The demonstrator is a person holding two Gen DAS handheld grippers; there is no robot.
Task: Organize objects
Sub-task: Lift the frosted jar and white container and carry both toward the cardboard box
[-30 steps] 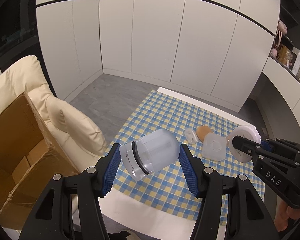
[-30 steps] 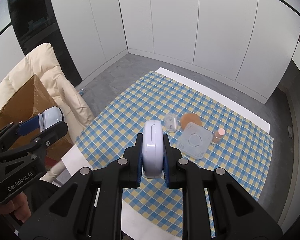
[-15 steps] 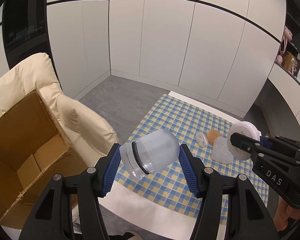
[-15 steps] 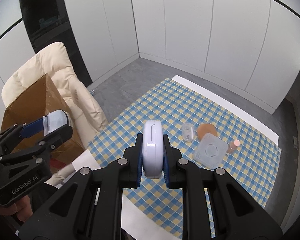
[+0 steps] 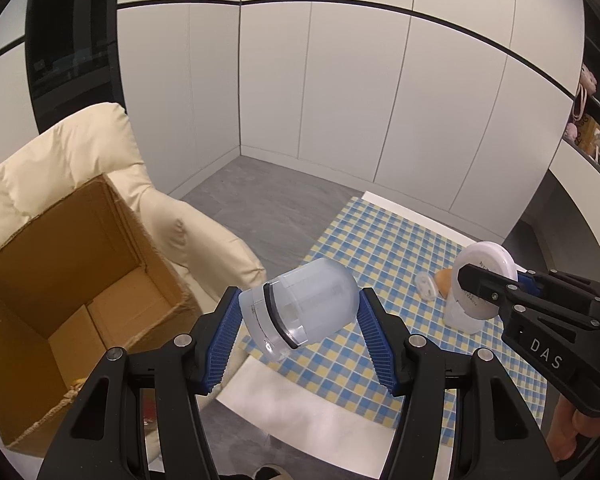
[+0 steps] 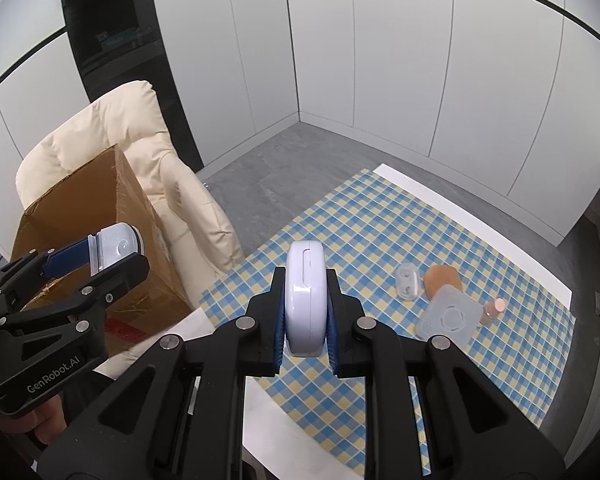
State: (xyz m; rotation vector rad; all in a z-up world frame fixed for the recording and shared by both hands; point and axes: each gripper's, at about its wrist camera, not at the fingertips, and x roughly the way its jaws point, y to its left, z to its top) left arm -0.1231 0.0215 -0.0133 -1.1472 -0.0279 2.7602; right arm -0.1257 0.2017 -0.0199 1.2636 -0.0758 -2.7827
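The left gripper (image 5: 298,332) is clamped on a frosted jar (image 5: 300,307), tilted on its side between the blue pads, near the table's near-left corner. The right gripper (image 6: 305,312) is clenched on a white disc (image 6: 304,298) held on edge, above the near edge of the checked cloth (image 6: 380,232).

Left of both, an open box (image 5: 72,280) sits on a cream armchair (image 5: 60,160); its floor looks mostly bare. Judging by the task, both items are probably bound for it.

Risks: the jar is round and smooth, gripped across its length at a slant, so it could pivot or slip if jolted. The box rests on soft cushion and may tip if its rim is struck. With the two grippers side by side, they could collide over the opening.

Farther right on the cloth lie a square lid (image 6: 448,316), a small clear case (image 6: 408,285), a tan pad (image 6: 440,276) and a small bottle (image 6: 494,309).

Hard to tell: the box's near inside wall is cut off, the lid partly covers the pad, and what the case holds is unclear.
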